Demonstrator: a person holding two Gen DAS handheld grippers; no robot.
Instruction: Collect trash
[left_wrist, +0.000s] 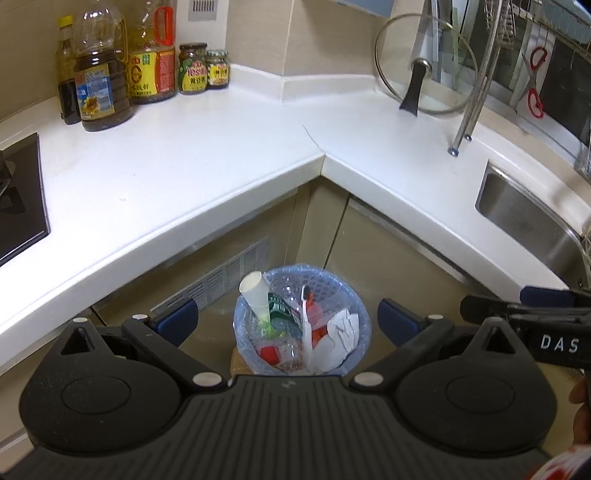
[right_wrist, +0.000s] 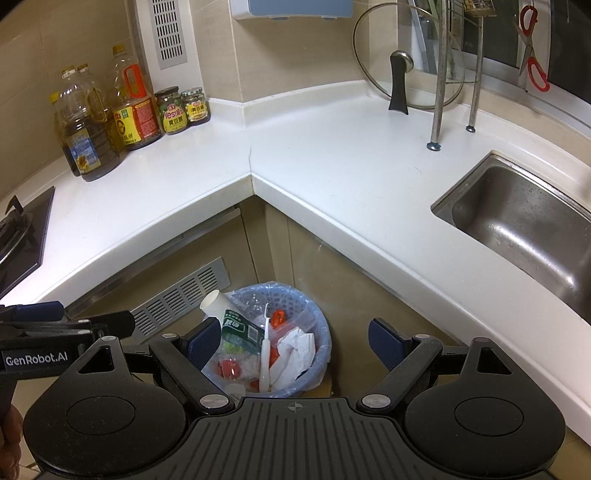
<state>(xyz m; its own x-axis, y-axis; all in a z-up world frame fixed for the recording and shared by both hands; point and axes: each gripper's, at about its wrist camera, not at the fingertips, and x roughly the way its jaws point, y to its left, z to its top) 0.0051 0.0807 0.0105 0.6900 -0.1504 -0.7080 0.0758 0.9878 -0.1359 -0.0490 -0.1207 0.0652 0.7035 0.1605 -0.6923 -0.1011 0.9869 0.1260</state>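
A blue mesh trash basket (left_wrist: 364, 325) (right_wrist: 323, 332) lined with clear plastic stands on the floor below the counter corner. It holds a paper cup (left_wrist: 255, 291) (right_wrist: 216, 302), a green carton (left_wrist: 280, 310) (right_wrist: 240, 332), a white toothbrush (left_wrist: 306, 325) (right_wrist: 265, 350), crumpled white paper (left_wrist: 343, 332) (right_wrist: 295, 350) and red bits. My left gripper (left_wrist: 288, 321) hangs open above the basket, empty. My right gripper (right_wrist: 293, 341) is open too, with nothing between its fingers. Each gripper shows at the edge of the other's view.
The white L-shaped counter (left_wrist: 184, 166) (right_wrist: 332, 166) wraps around the corner. Oil bottles and jars (left_wrist: 110, 74) (right_wrist: 122, 110) stand at the back left, a stove (left_wrist: 18, 192) at left. A glass lid (left_wrist: 424, 66) (right_wrist: 406, 59), rack legs and a steel sink (right_wrist: 517, 221) lie right.
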